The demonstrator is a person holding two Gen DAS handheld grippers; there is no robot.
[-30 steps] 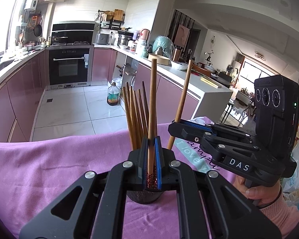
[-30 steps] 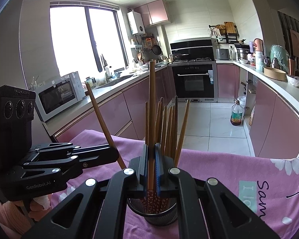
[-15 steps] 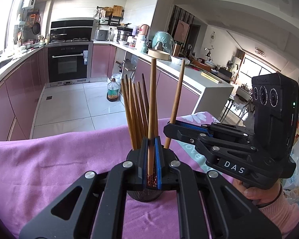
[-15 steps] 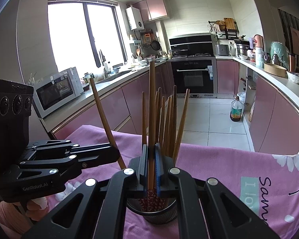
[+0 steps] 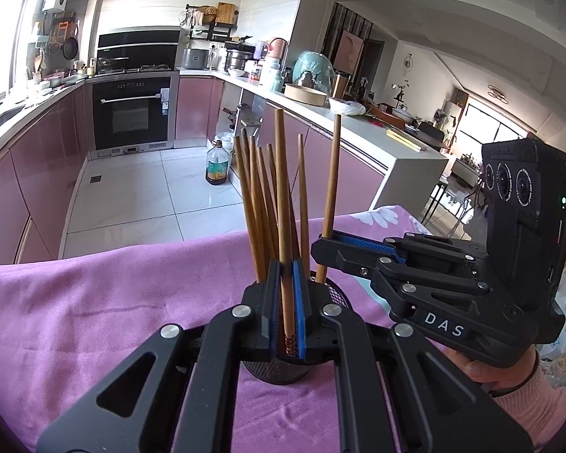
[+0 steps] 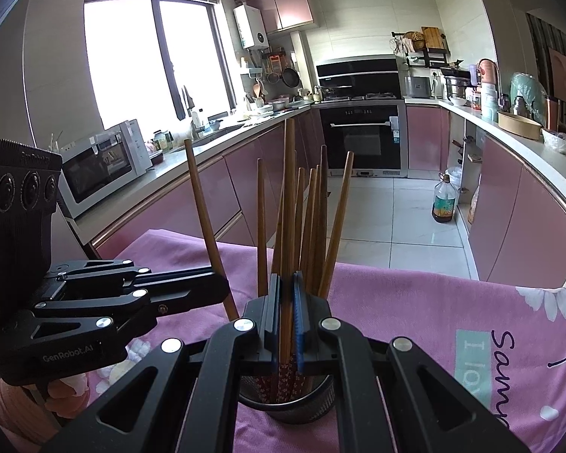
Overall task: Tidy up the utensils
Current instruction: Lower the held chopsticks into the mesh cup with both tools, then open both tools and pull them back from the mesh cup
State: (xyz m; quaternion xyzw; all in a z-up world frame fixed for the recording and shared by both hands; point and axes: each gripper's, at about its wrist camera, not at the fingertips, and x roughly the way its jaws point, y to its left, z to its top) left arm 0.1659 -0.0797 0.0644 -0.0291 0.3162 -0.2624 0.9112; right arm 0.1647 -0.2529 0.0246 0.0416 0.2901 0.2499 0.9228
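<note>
A black mesh holder (image 5: pixel 279 372) (image 6: pixel 290 406) stands on the purple cloth (image 5: pixel 94 302) with several brown chopsticks (image 5: pixel 258 204) (image 6: pixel 317 219) upright in it. My left gripper (image 5: pixel 287 302) is shut on one chopstick (image 5: pixel 281 188), held upright just above the holder's mouth. My right gripper (image 6: pixel 287 313) is shut on another chopstick (image 6: pixel 288 196) over the same holder. From the left wrist view the right gripper (image 5: pixel 320 249) comes in from the right, its chopstick (image 5: pixel 330 188) ending at the holder's rim. From the right wrist view the left gripper (image 6: pixel 222 290) comes in from the left with its chopstick (image 6: pixel 203 211) tilted.
The cloth-covered table ends just beyond the holder; past the edge lies tiled floor with an oil bottle (image 6: pixel 443 204). Pink cabinets, an oven (image 5: pixel 132 113) and a microwave (image 6: pixel 102 166) line the kitchen. A hand in a pink sleeve (image 5: pixel 524 396) holds the right gripper.
The left gripper has drifted a little toward the holder with its chopstick. The right gripper has hardly moved. Both stay shut on their chopsticks.
</note>
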